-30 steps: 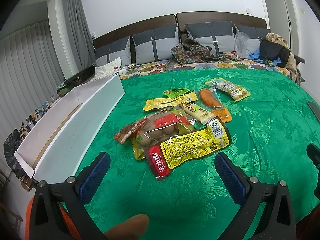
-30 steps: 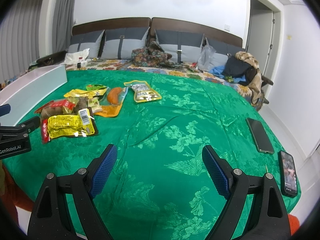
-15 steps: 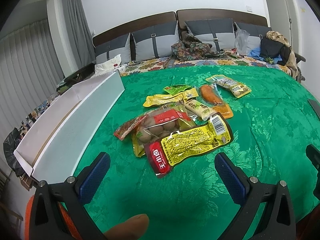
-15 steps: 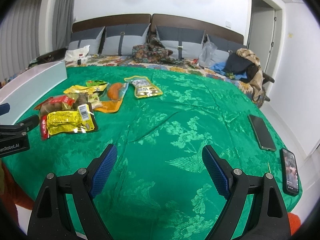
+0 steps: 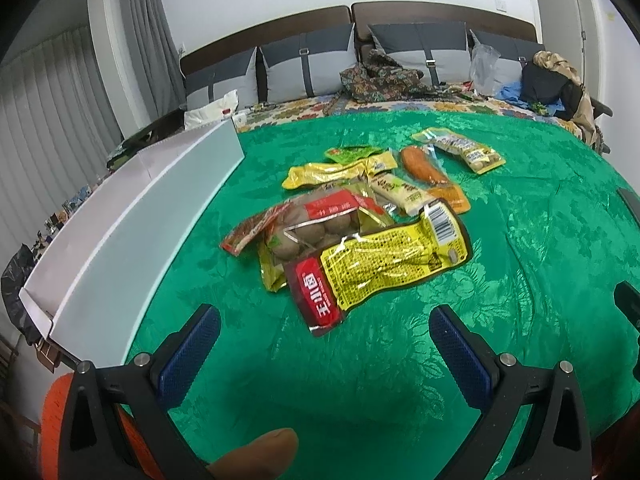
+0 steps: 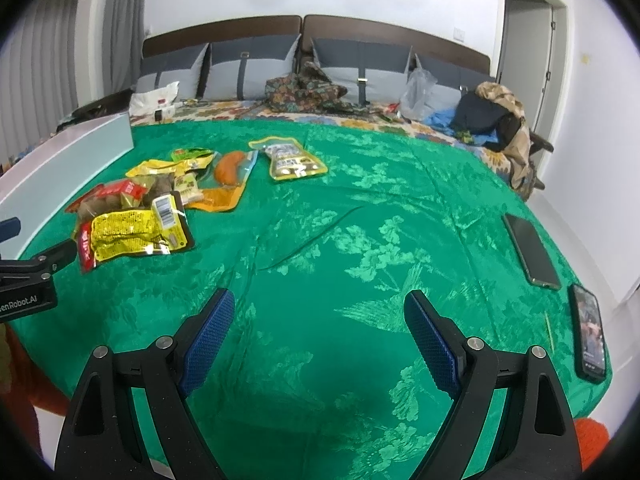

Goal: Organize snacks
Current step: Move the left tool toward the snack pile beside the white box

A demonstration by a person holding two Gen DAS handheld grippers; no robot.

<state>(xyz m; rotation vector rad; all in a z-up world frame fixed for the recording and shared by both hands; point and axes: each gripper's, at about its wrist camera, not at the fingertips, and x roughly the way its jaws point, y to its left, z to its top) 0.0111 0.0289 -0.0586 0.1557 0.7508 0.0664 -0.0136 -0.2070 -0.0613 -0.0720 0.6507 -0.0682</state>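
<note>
Two phones on green bedspread; grey pillows behind.

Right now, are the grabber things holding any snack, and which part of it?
No. The left tool and right tool are both open and empty; the snack packets lie untouched on the green bedspread.

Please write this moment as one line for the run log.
left gripper: open, empty | right gripper: open, empty | snack packets: untouched on green bedspread

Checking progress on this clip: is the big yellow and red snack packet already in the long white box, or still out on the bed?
Out. The yellow and red packet lies flat on the green bedspread, apart from the white box.
</note>
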